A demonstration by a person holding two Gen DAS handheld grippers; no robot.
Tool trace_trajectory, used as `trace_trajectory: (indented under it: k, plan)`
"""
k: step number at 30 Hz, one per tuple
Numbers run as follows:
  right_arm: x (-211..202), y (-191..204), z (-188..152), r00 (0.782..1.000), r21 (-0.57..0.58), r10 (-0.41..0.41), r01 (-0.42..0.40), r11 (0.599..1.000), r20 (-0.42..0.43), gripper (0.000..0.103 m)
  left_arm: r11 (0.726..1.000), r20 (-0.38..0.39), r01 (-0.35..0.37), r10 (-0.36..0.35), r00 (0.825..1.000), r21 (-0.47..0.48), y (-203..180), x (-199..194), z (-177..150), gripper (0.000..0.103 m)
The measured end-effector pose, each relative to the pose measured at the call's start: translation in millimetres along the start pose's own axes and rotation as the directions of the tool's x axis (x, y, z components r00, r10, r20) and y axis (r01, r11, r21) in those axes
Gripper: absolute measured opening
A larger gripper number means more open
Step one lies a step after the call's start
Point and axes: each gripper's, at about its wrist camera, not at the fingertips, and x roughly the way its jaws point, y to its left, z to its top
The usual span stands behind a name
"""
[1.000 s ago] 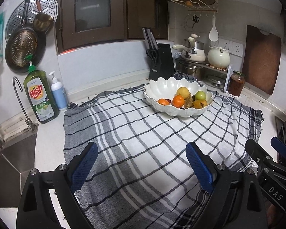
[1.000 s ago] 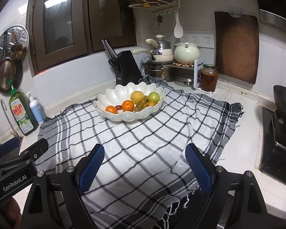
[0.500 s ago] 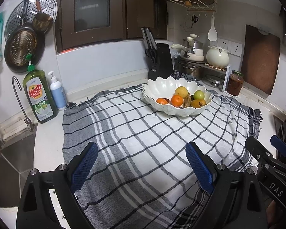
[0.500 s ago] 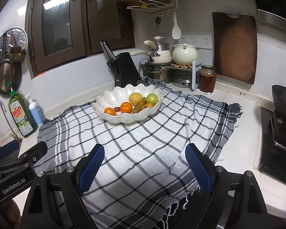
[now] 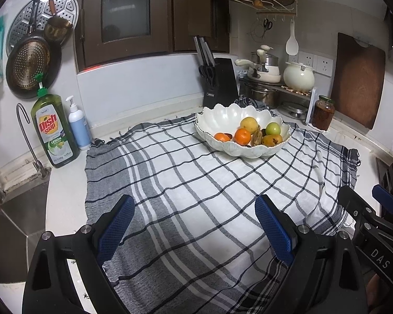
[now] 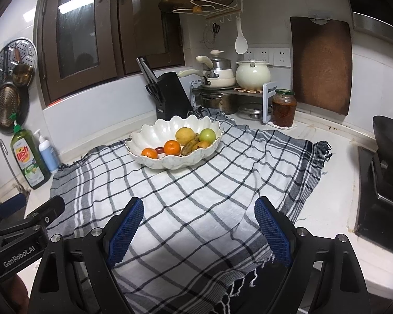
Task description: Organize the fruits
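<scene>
in the left wrist view, the left gripper (image 5: 194, 225) hangs with its blue pads spread wide and nothing between them, above the near edge of a checked cloth (image 5: 186, 183) that covers the counter (image 5: 65, 180). the white scalloped bowl (image 5: 222, 120) sits at the far edge of the cloth, ahead and a little to the right of this gripper and well apart from it; inside lie two oranges (image 5: 242, 135), a yellow round fruit (image 5: 249, 124), a green fruit (image 5: 273, 128) and some brownish-yellow pieces toward the bowl's right side, with a small dark red fruit barely showing between the oranges. the right gripper (image 5: 364, 201) shows at the right edge of this view. a dish soap bottle (image 5: 53, 130) and a pump bottle (image 5: 77, 125) stand off the cloth's far left corner, by the sink (image 5: 18, 209). in the right wrist view, the right gripper (image 6: 197, 225) is likewise released and empty over the cloth's near edge, and the bowl (image 6: 157, 136) lies ahead and slightly left of it, so the bowl sits roughly between the two lines of reach, neither hand clearly nearer. the fruit is heaped in the half of the bowl facing the grippers. all fruit in view is already in the bowl, none on the cloth; any next reach would have to travel forward over the bare cloth. a knife block (image 6: 171, 96) stands just behind the bowl and a jar (image 6: 284, 110) off the cloth's far right corner.
</scene>
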Motion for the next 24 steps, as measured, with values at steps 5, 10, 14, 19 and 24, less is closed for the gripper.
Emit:
trace_trajectory:
  k: [5, 10, 14, 19, 24]
  plan:
    - [0.6, -1.2, -0.7, 1.0, 0.002, 0.002, -0.002, 1.0, -0.002, 0.087, 1.0, -0.01, 0.009, -0.009, 1.0, -0.004, -0.8, 1.6, -1.6, 0.094]
    - [1.6, -0.7, -1.0, 1.0, 0.001, 0.003, -0.003, 1.0, -0.004, 0.087, 1.0, -0.02, 0.015, -0.015, 1.0, -0.011, -1.1, 3.2, -3.0, 0.094]
    - [1.6, 0.2, -1.1, 1.0, 0.002, 0.002, -0.002, 1.0, -0.004, 0.087, 1.0, -0.022, 0.02, -0.02, 1.0, -0.01, -1.1, 3.6, -3.7, 0.094]
    - [1.8, 0.0, -1.3, 1.0, 0.003, 0.001, -0.001, 1.0, -0.005, 0.087, 1.0, -0.03, 0.023, -0.023, 0.999, -0.014, -1.8, 5.3, -5.6, 0.094]
    - [5.4, 4.3, -4.8, 1.0, -0.002, 0.002, -0.002, 1.0, -0.011, 0.087, 1.0, -0.036, 0.016, -0.017, 0.999, -0.017, -2.2, 8.1, -6.1, 0.094]
